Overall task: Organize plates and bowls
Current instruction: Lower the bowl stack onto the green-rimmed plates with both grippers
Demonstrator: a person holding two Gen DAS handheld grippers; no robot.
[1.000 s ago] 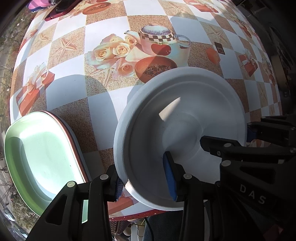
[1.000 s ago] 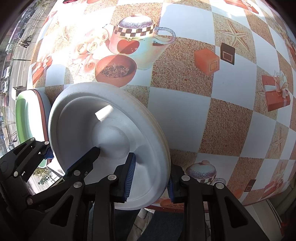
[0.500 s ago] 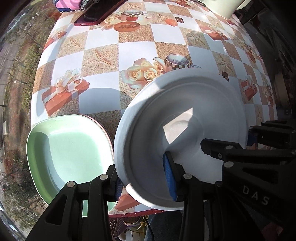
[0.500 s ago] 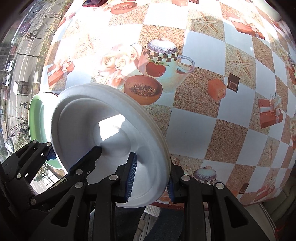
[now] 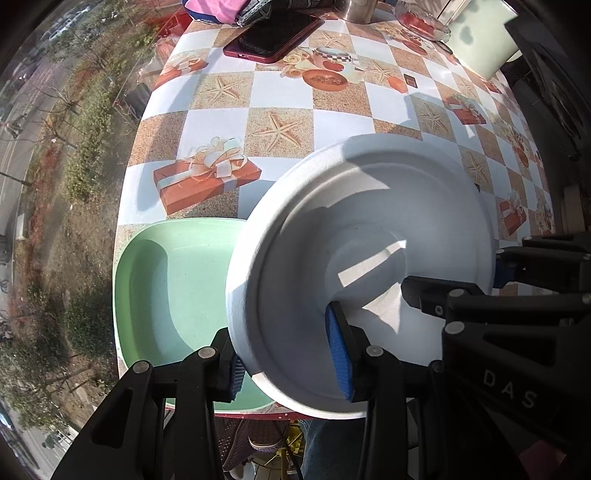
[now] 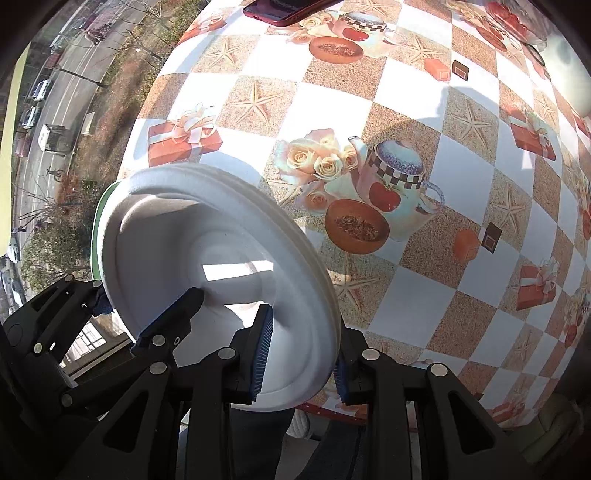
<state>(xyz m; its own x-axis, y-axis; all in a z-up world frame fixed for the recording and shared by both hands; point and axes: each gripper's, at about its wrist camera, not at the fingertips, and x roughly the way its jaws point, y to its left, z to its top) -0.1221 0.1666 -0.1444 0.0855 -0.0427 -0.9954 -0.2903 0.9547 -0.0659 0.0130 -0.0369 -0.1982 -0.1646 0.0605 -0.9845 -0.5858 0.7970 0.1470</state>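
Sunlit and covered with a checkered cloth of starfish, gift boxes, roses and teapots, the surface [image 5: 280,92] stands beside a window that shows a road and trees far below. Above its near edge a white plate [image 5: 369,236] is held clear of the cloth, tilted so that its hollow side faces both cameras, and it is gripped from two sides at once. The left tongs [image 5: 291,365] are closed on its lower rim, one blue pad behind the rim and the other pressed against the inner face. The right tongs [image 6: 301,354] clamp the opposite part of the rim the same way, with one blue pad inside the plate and the other behind its edge; in the left wrist view their black fingers [image 5: 436,291] reach in from the right across the plate's well. Just beside the white plate, partly hidden behind it, a pale green plate [image 5: 173,288] with rounded corners lies flat at the near left corner of the surface; in the right wrist view only a thin green sliver [image 6: 99,206] of it shows past the white rim. Well apart, at the far end, lie a dark phone in a red case [image 5: 273,38], some pink fabric [image 5: 218,9], a metal cup [image 5: 356,9] and a glass dish [image 5: 421,22] with something red inside.
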